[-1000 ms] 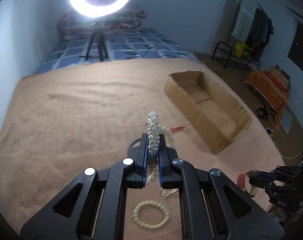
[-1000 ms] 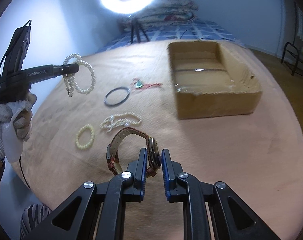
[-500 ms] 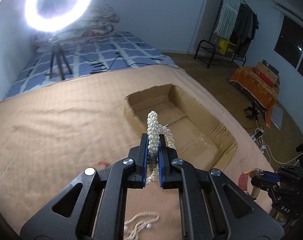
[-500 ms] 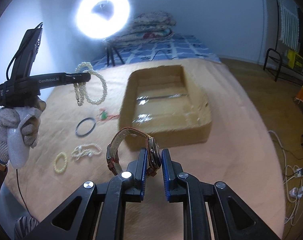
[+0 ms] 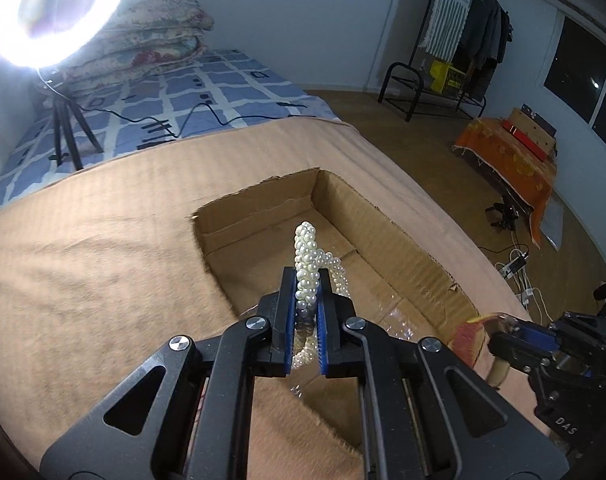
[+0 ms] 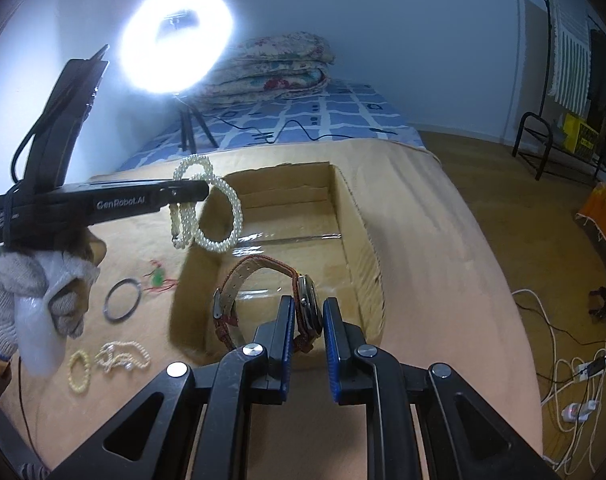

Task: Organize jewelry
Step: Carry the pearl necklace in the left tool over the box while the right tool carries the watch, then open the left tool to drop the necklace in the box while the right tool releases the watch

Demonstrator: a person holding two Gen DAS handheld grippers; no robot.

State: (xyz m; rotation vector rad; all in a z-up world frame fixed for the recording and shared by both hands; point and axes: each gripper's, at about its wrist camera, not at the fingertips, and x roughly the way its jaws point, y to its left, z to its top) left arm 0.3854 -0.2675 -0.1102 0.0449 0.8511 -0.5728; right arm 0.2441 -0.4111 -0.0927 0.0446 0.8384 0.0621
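Pearl necklace (image 5: 308, 268): hanging looped over cardboard box (image 6: 355, 216).
Brown-strapped watch (image 6: 271, 300): hovering above box's near wall.
Remaining jewelry (image 6: 121, 356): lying beside box.

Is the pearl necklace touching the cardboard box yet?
Apart. In the right wrist view the pearl necklace dangles from the left gripper above the cardboard box.

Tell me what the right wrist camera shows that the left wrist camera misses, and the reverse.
Only the right wrist view shows the jewelry still lying on the blanket left of the box: a dark ring, a green pendant, a small bead bracelet and a loose pearl strand. It also shows the watch clearly, held in the right gripper, and the gloved hand.

Only the left wrist view shows the orange-covered table.

Both show the cardboard box, the pearl necklace clamped in the left gripper, the ring light and the folded quilts.
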